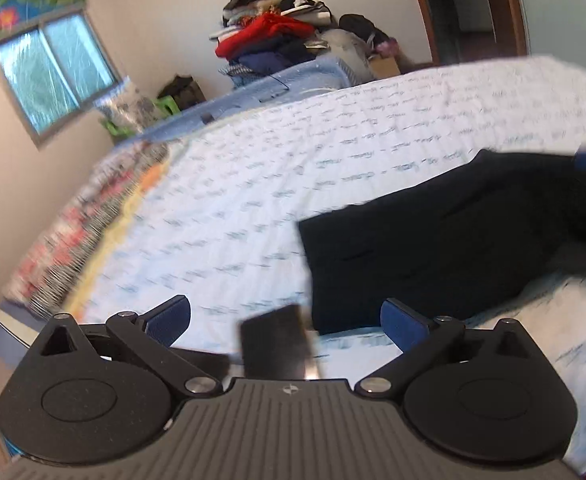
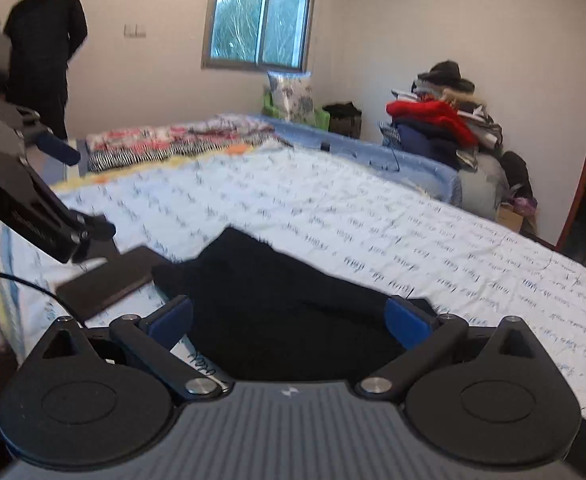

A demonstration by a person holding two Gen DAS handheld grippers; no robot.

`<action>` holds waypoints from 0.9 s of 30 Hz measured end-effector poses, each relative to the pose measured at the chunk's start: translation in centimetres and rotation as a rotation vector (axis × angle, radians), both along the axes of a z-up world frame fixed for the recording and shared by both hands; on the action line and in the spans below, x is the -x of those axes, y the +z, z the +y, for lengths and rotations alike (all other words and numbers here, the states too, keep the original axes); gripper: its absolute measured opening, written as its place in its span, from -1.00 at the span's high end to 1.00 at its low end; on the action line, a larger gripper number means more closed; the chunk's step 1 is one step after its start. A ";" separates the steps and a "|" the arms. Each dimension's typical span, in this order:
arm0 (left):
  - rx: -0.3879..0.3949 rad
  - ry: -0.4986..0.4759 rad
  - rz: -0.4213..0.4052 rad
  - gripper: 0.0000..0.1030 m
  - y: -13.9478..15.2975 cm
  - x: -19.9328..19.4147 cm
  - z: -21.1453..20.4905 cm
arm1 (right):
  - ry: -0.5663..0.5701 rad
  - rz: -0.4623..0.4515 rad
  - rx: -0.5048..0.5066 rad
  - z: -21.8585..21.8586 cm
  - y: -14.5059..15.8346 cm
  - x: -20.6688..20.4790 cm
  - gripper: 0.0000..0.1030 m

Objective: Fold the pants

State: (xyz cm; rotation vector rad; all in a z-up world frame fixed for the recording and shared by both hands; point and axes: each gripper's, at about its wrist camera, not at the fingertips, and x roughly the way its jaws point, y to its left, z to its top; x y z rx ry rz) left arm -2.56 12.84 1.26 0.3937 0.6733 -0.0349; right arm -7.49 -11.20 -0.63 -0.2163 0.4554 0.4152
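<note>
- On the bed [image 2: 373,220], near its close edge, the dark pants [image 2: 277,300] lie in a compact folded bundle on the pale printed quilt; in the left wrist view they [image 1: 433,248] sit to the right of centre, one straight edge facing the camera.
- The left tongs [image 1: 287,322] stand wide apart with nothing between the blue pads, only quilt beneath them; the pants lie just beside the right-hand pad.
- The right tongs [image 2: 289,320] are spread equally wide and hold nothing. The bundle lies beyond and between the pads, and neither pad looks to be pressing on it.
- From the right wrist view the left tongs [image 2: 75,196] hang above the bed's near corner, apart from the cloth.
- A flat dark phone-like slab [image 2: 109,280] lies on the quilt just left of the pants. Judgement: a low sweep of either hand could knock it or drag it into the fold.
- Judgement: the fold looks loose at its far peak, so a snagged pad on re-entry could pull a layer open; the soft quilt may also bunch beneath it.
- Room: a window [image 2: 259,24] in the far wall, a folded patterned blanket [image 2: 173,140] at the bed's far end, a heap of clothes [image 2: 441,124] topped with red in the corner, and a person [image 2: 45,44] in dark clothing standing by the wall.
</note>
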 end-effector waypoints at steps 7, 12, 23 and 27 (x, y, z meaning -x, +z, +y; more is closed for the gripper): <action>0.151 0.196 -0.012 -0.98 -1.2 -3.3 2.4 | 0.008 -0.099 0.214 5.3 -4.5 0.1 -1.00; 0.299 0.221 0.108 -0.83 -1.5 -4.3 4.8 | 0.034 -0.071 0.254 7.5 -4.6 -1.0 -1.00; 0.494 0.080 0.010 -0.96 4.9 -1.5 5.0 | 0.340 0.166 0.182 10.7 -5.8 -0.5 -1.00; 0.346 0.150 -0.065 -0.95 4.9 -2.3 4.0 | 0.800 0.278 0.046 11.3 -4.6 6.0 -1.00</action>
